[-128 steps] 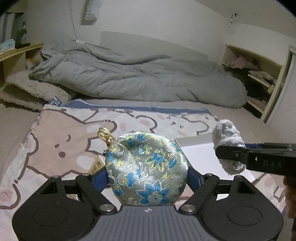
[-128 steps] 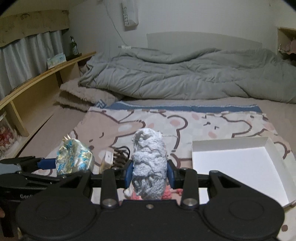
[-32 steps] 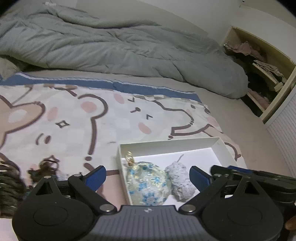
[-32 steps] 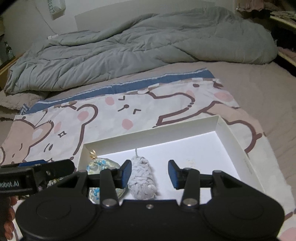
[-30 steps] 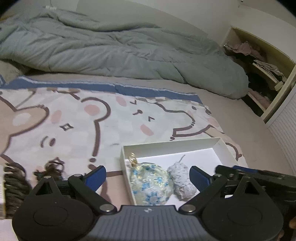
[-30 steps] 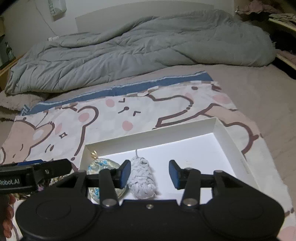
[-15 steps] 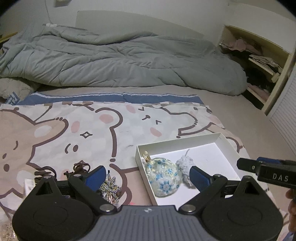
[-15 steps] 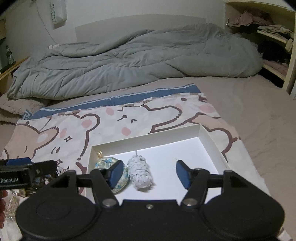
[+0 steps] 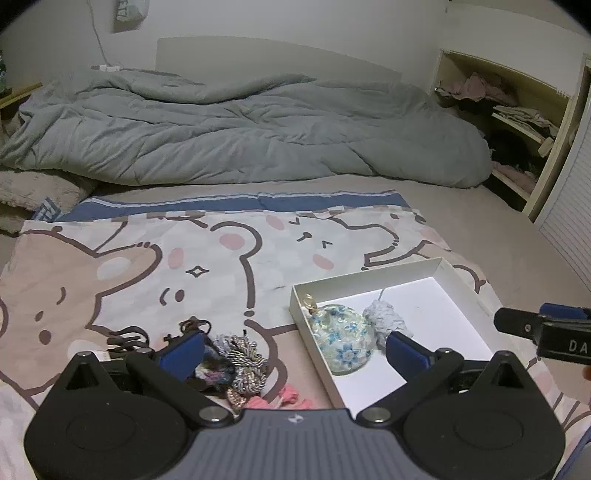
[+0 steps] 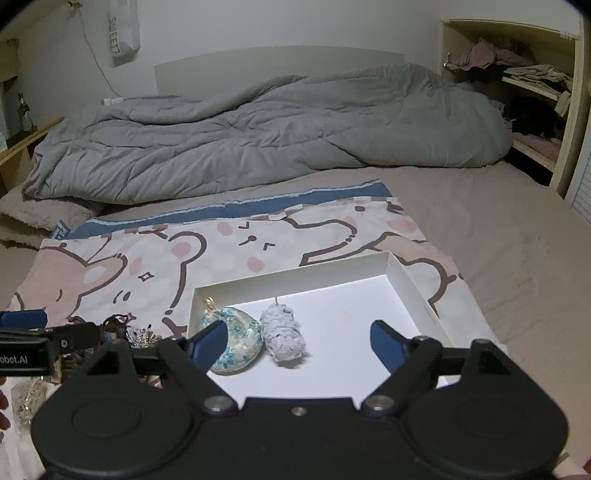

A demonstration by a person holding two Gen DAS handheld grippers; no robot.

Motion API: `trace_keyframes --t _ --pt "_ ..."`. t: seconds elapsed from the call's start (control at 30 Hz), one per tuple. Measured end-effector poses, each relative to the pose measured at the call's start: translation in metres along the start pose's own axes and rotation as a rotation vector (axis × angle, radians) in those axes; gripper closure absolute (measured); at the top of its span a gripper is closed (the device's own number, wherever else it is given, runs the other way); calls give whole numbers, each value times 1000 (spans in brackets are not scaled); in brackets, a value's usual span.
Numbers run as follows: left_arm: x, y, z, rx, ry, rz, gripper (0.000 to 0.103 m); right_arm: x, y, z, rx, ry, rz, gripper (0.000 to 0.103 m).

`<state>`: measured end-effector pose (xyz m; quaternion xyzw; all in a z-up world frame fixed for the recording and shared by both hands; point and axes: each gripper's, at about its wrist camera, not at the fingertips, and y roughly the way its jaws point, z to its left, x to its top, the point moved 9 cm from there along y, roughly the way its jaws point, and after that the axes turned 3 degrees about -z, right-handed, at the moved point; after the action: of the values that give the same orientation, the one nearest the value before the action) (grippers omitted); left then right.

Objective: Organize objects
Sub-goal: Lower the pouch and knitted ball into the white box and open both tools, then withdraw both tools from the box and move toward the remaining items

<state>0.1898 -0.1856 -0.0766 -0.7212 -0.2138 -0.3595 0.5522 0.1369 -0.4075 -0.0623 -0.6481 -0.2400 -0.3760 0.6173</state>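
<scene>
The floral pouch point(image 9: 341, 341) and the grey knitted bundle point(image 9: 386, 321) are being kept side by side, touching, in the near left corner of the white box point(image 9: 456, 273) on the bear-print blanket point(image 9: 221, 254). Nothing is being gripped: the left gripper point(image 9: 291, 347) and the right gripper point(image 10: 297, 338) are both being held with fingers spread wide, above the items, with the pouch lying ahead between the left gripper's fingers and the bundle seen between the right gripper's.

A dim bedroom with pale walls point(image 10: 295, 22). A rumpled grey duvet point(image 9: 240, 129) lies across the bed, a bear-print blanket point(image 9: 147, 258) spread nearer. Open shelves point(image 10: 535, 85) on the right hold folded clothes; a low wooden ledge point(image 10: 26, 142) runs left
</scene>
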Motion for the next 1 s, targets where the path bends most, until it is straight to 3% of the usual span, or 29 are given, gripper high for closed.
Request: trace_keyframes --t 0.43,1.0 --pt "-4 -20 19 27 6 -33 0 -9 -14 8 -14 -4 -36 1" --pt "-9 -47 85 111 -31 -44 0 -10 -18 61 65 -19 -55 0"
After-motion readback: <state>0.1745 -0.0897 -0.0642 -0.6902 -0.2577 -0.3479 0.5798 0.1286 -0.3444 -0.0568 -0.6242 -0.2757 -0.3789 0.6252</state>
